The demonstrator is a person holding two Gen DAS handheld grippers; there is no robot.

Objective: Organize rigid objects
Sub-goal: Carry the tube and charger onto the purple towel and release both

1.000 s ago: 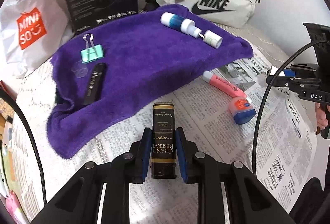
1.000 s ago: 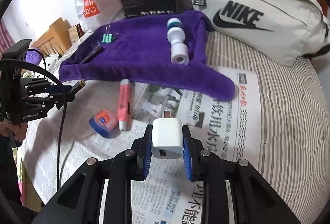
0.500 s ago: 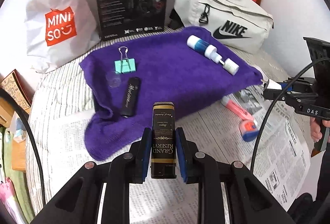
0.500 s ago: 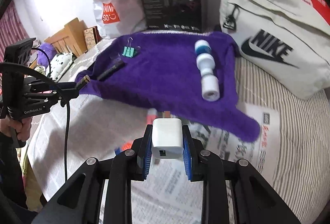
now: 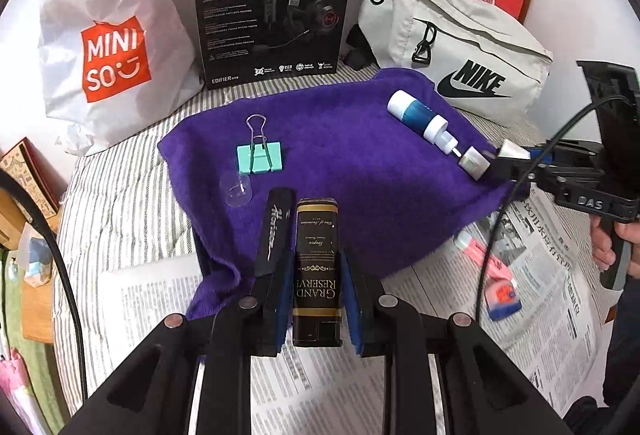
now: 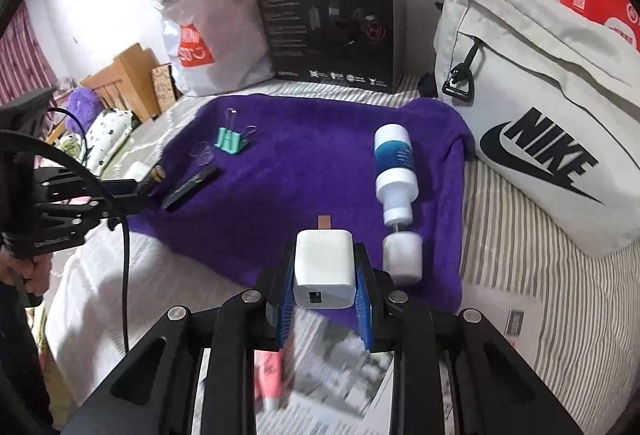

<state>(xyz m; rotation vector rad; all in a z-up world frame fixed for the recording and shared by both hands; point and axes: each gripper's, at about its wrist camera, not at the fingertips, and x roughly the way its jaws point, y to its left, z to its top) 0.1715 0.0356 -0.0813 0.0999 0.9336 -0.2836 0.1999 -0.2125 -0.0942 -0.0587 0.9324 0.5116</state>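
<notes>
While the left gripper pinches a lighter and the right gripper a charger, both carry toward the towel at twelve o'clock; release likely follows.

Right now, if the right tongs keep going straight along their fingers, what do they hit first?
Probably the purple fleece towel: the right tongs, shut on the white USB charger cube, point over its bare middle. The white-and-blue bottle lies just right of that line; depth is unclear.
</notes>
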